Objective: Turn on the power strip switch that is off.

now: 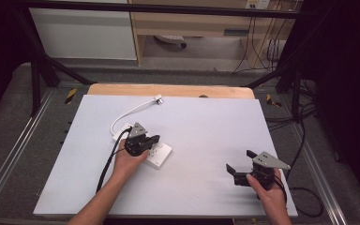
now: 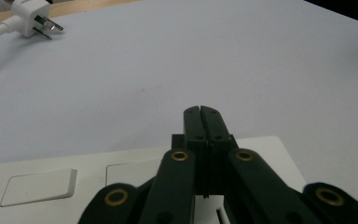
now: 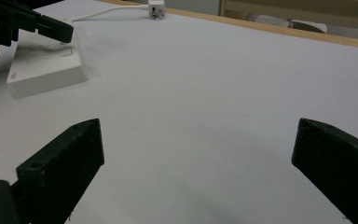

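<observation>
We are looking down on a white table (image 1: 206, 140), working from left to right. At about 9 o'clock from the table's middle, we are holding the left gripper (image 1: 153, 139) over a white power strip (image 1: 158, 154); its jaws are pressed together with nothing between them, their tips resting on or just above the strip's top face, and we cannot tell which. In the left gripper view we are seeing 2 flat rocker switches (image 2: 39, 186) on that strip. Its white cord (image 1: 129, 114) is looping toward 11 o'clock and ending in a 3-pin plug (image 1: 158, 99) near the far edge. At about 4 o'clock, we are keeping the right gripper (image 1: 240, 161) well apart from the strip, jaws spread wide and empty.

We are judging the strip rigid, light and smooth-sided, likely to slide; gripping across its narrow sides looks safest. The cord is limp, so the plug's hard body is the better hold.
</observation>
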Demonstrator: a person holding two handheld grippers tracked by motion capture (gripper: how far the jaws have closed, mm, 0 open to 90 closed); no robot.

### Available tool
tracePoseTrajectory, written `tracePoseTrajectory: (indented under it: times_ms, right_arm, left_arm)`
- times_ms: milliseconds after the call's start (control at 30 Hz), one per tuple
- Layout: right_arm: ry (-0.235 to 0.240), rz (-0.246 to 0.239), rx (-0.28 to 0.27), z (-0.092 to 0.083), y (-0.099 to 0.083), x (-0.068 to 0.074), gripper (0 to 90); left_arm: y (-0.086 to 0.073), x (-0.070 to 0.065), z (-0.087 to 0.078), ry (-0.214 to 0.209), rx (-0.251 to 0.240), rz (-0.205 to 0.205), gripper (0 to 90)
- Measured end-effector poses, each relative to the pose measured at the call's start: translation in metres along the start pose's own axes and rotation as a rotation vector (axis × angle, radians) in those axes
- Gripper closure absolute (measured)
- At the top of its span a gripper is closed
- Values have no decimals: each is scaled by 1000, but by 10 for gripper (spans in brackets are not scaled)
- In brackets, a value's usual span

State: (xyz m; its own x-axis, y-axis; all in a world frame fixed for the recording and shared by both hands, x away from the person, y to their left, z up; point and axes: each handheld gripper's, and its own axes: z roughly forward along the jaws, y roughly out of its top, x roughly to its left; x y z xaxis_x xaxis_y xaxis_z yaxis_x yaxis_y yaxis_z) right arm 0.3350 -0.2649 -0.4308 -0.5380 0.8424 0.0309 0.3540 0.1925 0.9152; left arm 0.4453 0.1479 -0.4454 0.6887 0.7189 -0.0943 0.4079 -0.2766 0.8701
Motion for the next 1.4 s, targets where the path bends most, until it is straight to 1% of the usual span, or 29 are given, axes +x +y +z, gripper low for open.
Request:
tracePoseTrajectory:
  times_ms: [67,200,467,567,667,767,900,1200,1400]
  right_arm:
    - [0,1,-1,0,0,0,27]
    - [1,2,0,0,0,0,27]
    - [0,2,0,0,0,0,27]
    - [1,5,1,0,0,0,27]
    - [1,4,2,0,0,0,27]
    - [0,1,3,1,0,0,27]
    - [0,0,4,1,0,0,27]
    - [1,0,4,1,0,0,27]
    - [0,4,3,0,0,0,27]
  left_arm:
    - [1,0,0,4,-5,-7,900]
    - [2,0,-1,4,-11,-7,900]
    - [6,-2,-2,2,-19,-9,853]
    - [7,-3,-3,0,-22,-7,813]
    - [8,-2,-4,-11,-45,-17,738]
    - [10,-1,-5,-7,-61,-25,681]
    - [11,-1,-7,6,-65,-21,640]
    - [13,-2,-8,-9,-70,-29,622]
    - [17,-4,-10,-20,-78,-32,592]
